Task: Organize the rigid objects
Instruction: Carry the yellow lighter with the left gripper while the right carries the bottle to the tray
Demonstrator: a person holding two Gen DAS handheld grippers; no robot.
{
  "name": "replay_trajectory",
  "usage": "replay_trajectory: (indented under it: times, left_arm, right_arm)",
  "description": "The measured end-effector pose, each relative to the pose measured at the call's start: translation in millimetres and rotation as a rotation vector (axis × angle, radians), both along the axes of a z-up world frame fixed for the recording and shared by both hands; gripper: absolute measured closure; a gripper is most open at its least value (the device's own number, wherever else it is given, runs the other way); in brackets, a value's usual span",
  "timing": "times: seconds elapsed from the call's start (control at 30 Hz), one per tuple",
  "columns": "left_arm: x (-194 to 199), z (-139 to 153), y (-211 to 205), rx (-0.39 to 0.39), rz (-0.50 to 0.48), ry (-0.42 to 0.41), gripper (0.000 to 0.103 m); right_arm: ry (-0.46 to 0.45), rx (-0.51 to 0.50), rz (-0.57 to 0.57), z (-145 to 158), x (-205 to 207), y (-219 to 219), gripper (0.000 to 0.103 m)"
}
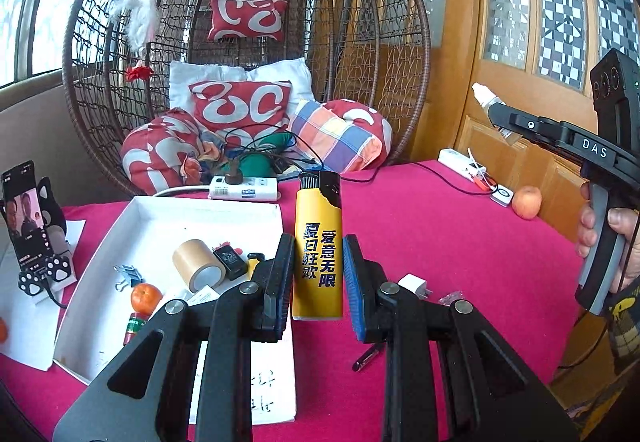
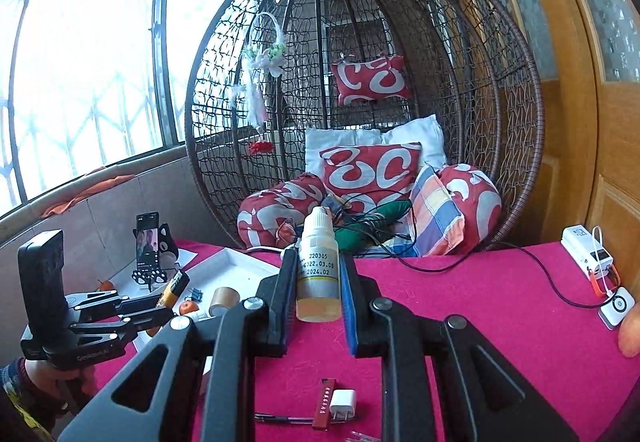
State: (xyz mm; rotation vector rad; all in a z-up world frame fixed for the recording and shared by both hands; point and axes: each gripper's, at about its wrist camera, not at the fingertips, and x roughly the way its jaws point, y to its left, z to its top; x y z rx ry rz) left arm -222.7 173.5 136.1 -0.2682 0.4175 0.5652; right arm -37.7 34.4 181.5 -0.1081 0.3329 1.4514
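L gripper is clamped on a yellow lighter, held upright w/ its black cap up; pads squeeze the lower body from both sides, so it's lifted clear of the red cloth, prob en route to the tray. R gripper is closed round a small dropper bottle, also upright, white nozzle on top, date print facing cam; grip sits on the label/lower half, which looks like a steady hold. Both items are carried, not resting on anything, as far as the views show.

The white tray sits left of the L gripper, on the cloth. Inside it: roll of brown tape standing on its side, black adapter just beside it, blue binder clip, small orange, a red-green tube near the front wall. Something yellow behind the left finger, can't tell what.

Still loose on the cloth, outside the tray: white plug, pen, red stick touching the plug in R view, apple far right.

Judgement: sorting partly done; both held items likely go into the tray next, lighter being nearer. Tray's front half is crowded, back half is bare, so that's the easier drop spot
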Motion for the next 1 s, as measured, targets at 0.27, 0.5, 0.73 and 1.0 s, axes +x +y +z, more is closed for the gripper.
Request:
replay_trajectory:
  times: [0.27, 0.5, 0.73, 1.0]
  left_arm:
    - [-15, 5, 6, 0.007, 0.05, -0.02, 0.08]
    - [-23, 3, 13, -0.003, 0.071, -0.028, 0.08]
    - [-31, 1, 17, -0.011, 0.093, -0.033, 0.08]
    - [-43, -2, 26, -0.023, 0.136, -0.035, 0.08]
  right_arm:
    - [-0.001, 0.022, 0.032, 6, -11, 9, 0.084]
    - [0.002, -0.002, 0.081, 1, -19, 20, 0.084]
    - [-0.006, -0.024, 0.13, -3, -34, 32, 0.084]
    - [0.001, -0.061, 0.179, -10, -48, 53, 0.084]
